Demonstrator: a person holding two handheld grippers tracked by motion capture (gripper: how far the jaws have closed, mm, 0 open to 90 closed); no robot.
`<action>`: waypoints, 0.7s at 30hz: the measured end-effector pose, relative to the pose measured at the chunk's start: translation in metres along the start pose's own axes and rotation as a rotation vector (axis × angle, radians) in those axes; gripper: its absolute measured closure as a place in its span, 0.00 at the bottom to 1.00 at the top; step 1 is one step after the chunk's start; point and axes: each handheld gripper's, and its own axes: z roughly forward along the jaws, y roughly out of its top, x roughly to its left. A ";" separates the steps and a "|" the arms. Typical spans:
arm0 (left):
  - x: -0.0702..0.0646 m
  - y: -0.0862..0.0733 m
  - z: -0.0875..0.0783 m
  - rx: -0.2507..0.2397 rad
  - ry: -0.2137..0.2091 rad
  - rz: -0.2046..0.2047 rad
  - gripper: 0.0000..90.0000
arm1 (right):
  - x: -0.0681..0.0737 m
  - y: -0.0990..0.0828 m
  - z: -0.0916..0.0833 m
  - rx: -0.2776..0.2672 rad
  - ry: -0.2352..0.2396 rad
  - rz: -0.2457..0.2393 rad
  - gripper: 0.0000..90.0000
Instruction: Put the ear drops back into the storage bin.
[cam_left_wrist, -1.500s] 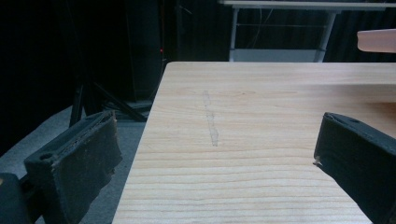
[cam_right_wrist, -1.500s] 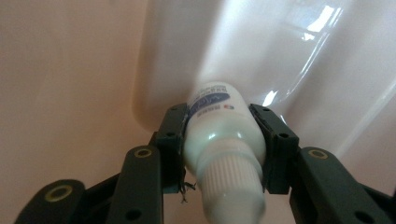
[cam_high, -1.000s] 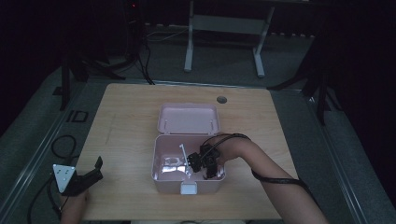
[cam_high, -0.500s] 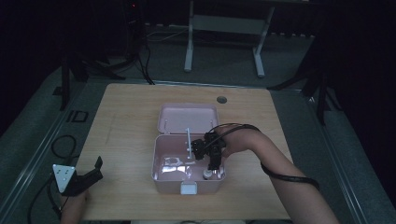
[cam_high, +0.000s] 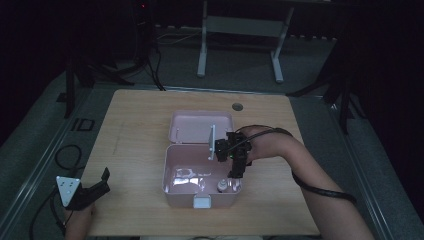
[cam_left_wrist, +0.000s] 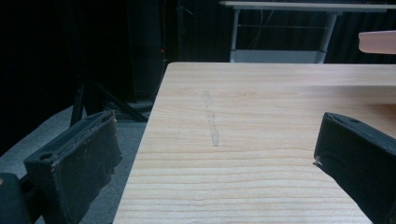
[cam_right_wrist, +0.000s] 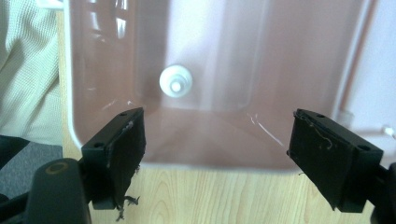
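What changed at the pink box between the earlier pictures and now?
The right gripper rose out of the pink box and its jaws have just been opening, with nothing between them; the small white bottle it let go stands upright on the box floor near the front wall. The left gripper stayed at the table's front left corner, open, and the box lid stayed open.

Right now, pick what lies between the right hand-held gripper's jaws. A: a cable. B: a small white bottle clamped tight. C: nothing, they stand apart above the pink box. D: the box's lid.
C: in the right gripper view the right hand-held gripper has its jaws spread with nothing between them, above the pink box, where the small white round thing sits on the bottom.
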 end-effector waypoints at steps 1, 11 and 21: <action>0.000 0.000 0.000 0.000 -0.001 -0.001 0.01 | 0.000 -0.005 -0.004 0.001 -0.010 0.013 0.20; 0.000 0.000 0.000 0.000 0.001 0.001 0.01 | 0.001 -0.036 -0.006 0.005 -0.011 0.067 0.20; 0.000 0.000 0.000 0.001 0.004 0.001 0.01 | 0.003 -0.068 0.018 -0.019 -0.009 0.126 0.20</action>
